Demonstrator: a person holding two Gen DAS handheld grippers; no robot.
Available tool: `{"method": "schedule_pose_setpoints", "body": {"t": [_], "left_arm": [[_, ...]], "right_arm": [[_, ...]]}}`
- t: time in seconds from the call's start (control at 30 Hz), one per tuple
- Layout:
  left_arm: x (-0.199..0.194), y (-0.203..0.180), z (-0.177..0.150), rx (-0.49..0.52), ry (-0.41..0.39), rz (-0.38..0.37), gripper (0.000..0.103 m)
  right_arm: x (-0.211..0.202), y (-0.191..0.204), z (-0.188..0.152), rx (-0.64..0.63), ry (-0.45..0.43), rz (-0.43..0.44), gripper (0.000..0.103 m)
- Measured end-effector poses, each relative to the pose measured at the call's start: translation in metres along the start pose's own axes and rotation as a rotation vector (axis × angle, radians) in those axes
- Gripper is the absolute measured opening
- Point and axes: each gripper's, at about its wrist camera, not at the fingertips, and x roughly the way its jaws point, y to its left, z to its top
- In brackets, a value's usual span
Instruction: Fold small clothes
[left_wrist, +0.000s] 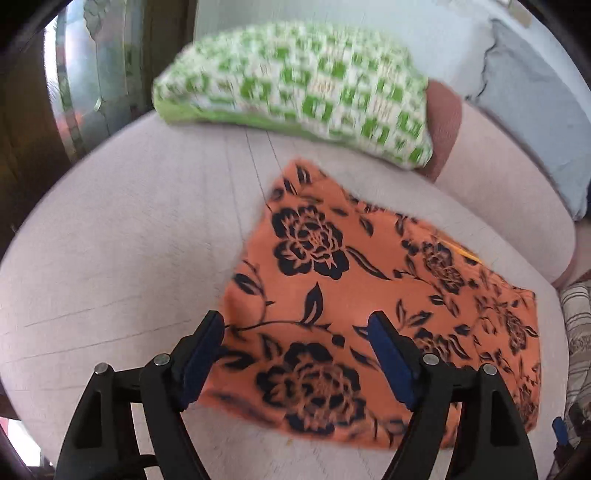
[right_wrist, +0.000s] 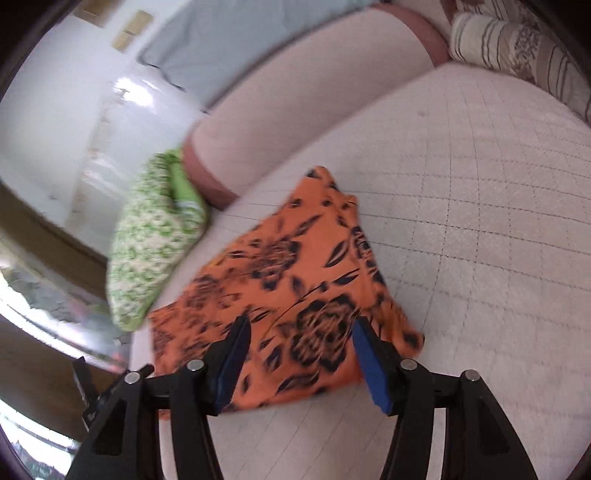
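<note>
An orange garment with black flowers (left_wrist: 369, 288) lies folded flat on a pale quilted sofa seat (left_wrist: 129, 258). My left gripper (left_wrist: 295, 321) hangs open just above the garment's near left part, and nothing sits between its blue pads. In the right wrist view the same garment (right_wrist: 280, 295) stretches away from me across the seat (right_wrist: 480, 258). Over its near end my right gripper (right_wrist: 301, 326) stands open, its pads apart and pressing on nothing. The right view is blurred.
A green-and-white checked cushion (left_wrist: 295, 92) leans at the back of the seat, also in the right view (right_wrist: 155, 236). A striped cushion (right_wrist: 517, 48) lies at the far right. A grey-blue cloth (left_wrist: 535, 110) drapes over the backrest (right_wrist: 314, 103).
</note>
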Motion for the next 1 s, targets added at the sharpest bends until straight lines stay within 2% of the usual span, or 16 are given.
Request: {"method": "schedule_pose_setpoints", "body": {"t": [0.1, 0.23, 0.3, 0.37, 0.4, 0.43, 0.47, 0.6, 0.7, 0.8, 0.93, 1.0], "left_arm": [[-0.016, 0.0, -0.024, 0.04, -0.021, 0.016, 0.081], [0.021, 0.004, -0.043, 0.051, 0.119, 0.089, 0.081], [0.04, 0.015, -0.05, 0.024, 0.174, 0.08, 0.085], [0.034, 0.013, -0.048, 0.045, 0.129, 0.088, 0.085], [0.031, 0.012, -0.05, 0.072, 0.122, 0.096, 0.085], [0.029, 0.013, -0.052, 0.077, 0.115, 0.102, 0.085], [0.021, 0.016, -0.055, 0.057, 0.103, 0.105, 0.085], [-0.017, 0.019, -0.058, -0.016, -0.024, 0.055, 0.084], [-0.031, 0.013, -0.061, -0.036, -0.084, 0.01, 0.085], [-0.027, -0.006, -0.063, -0.021, -0.082, -0.064, 0.085], [-0.023, -0.044, -0.071, 0.068, -0.089, -0.118, 0.085], [-0.009, -0.063, -0.072, 0.098, -0.059, -0.146, 0.085]], "right_arm": [[-0.016, 0.002, -0.011, 0.014, -0.001, 0.083, 0.061], [-0.009, 0.0, -0.017, 0.013, 0.019, 0.139, 0.061], [0.011, -0.006, -0.019, 0.054, 0.029, 0.161, 0.061], [0.039, -0.019, -0.023, 0.117, 0.045, 0.153, 0.061], [0.056, -0.028, -0.026, 0.114, 0.088, 0.094, 0.059], [0.07, -0.034, -0.029, 0.108, 0.129, 0.031, 0.049], [0.076, -0.039, -0.031, 0.115, 0.153, 0.004, 0.046], [0.047, -0.019, -0.03, 0.051, 0.096, 0.09, 0.047], [0.026, -0.004, -0.036, -0.004, 0.039, 0.138, 0.048], [0.028, 0.01, -0.04, -0.035, 0.015, 0.169, 0.049], [0.054, 0.035, -0.047, -0.047, 0.072, 0.225, 0.048], [0.071, 0.047, -0.052, -0.044, 0.093, 0.244, 0.046]]}}
